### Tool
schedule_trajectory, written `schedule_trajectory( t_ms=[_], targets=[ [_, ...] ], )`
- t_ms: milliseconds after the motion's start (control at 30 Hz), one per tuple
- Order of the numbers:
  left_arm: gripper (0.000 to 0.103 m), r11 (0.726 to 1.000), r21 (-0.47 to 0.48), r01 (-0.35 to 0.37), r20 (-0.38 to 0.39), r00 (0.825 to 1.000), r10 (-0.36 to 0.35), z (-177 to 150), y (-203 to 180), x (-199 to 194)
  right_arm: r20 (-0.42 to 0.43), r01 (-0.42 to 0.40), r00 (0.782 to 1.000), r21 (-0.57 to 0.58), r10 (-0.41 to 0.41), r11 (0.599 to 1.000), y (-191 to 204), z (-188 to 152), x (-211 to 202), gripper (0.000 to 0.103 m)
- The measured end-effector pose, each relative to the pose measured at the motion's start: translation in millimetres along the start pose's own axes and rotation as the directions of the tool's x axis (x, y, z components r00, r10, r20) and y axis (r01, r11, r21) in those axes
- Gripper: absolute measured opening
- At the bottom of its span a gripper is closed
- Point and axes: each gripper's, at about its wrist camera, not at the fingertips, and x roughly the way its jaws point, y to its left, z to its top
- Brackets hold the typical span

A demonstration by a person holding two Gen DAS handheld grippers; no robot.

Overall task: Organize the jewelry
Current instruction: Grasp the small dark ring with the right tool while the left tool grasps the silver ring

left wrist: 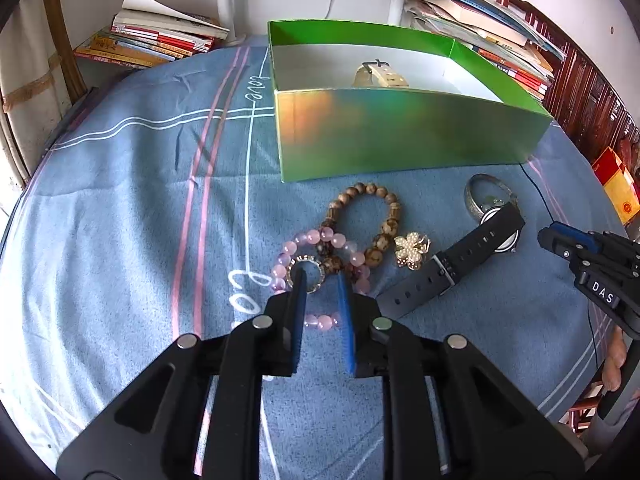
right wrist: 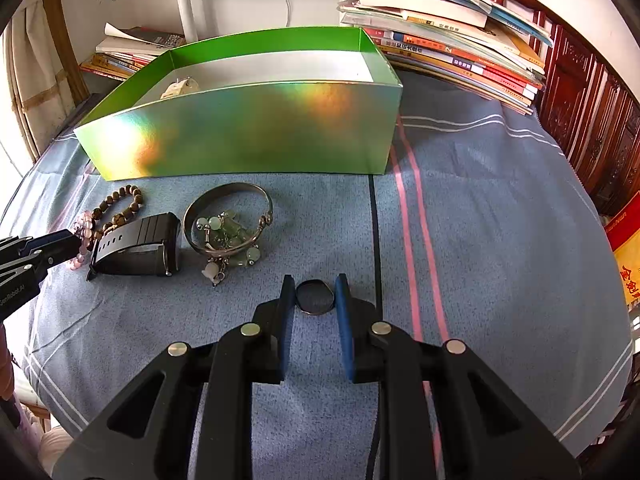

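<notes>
A shiny green box [left wrist: 400, 132] stands on the blue cloth and holds a beige watch [left wrist: 380, 74]. In front lie a brown bead bracelet [left wrist: 384, 216], a pink bead bracelet [left wrist: 320, 240], a sparkly ring [left wrist: 308, 272], a gold flower brooch [left wrist: 411, 250], a black watch [left wrist: 452, 264] and a silver bangle [left wrist: 486, 196]. My left gripper [left wrist: 322, 280] is open, its left finger at the ring. My right gripper [right wrist: 314, 292] is open around a dark oval pendant [right wrist: 315, 298]. The bangle [right wrist: 228, 216] encloses green beads [right wrist: 228, 236].
Stacks of books [left wrist: 148, 40] lie at the back left and back right [right wrist: 460, 48] of the table. A white lamp pole [left wrist: 224, 0] rises behind the box. Dark wooden furniture [right wrist: 592, 120] stands at the right.
</notes>
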Motion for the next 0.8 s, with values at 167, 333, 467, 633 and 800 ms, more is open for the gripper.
schedule_trajectory(
  t_ms=[167,333,467,633,800],
  targets=[
    [0.031,1.000,-0.003,-0.018,-0.004,1.000,0.018,0.0,-1.2,-0.6,0.001,0.000,1.000,-0.002,0.000,1.000,-0.1,0.1,-0.2,0.021],
    [0.029,0.999,0.003,-0.032,-0.020,0.999,0.032,-0.3,-1.0,4.2,0.002,0.000,1.000,-0.002,0.000,1.000,-0.1,-0.1,-0.3,0.021],
    [0.028,0.999,0.004,-0.044,-0.015,0.999,0.044,0.2,-1.4,5.6,0.006,0.004,1.000,-0.009,-0.004,1.000,0.4,0.0,-0.9,0.021],
    [0.028,0.999,0.004,-0.053,-0.010,0.999,0.053,0.1,-3.3,6.0,0.012,0.008,1.000,-0.025,-0.007,1.000,4.6,-0.7,-1.2,0.021],
    [0.030,0.998,0.006,-0.065,-0.007,0.998,0.065,-0.4,-5.7,6.4,0.009,-0.013,1.000,-0.036,0.013,0.999,8.8,-1.1,-1.1,0.021]
  ],
)
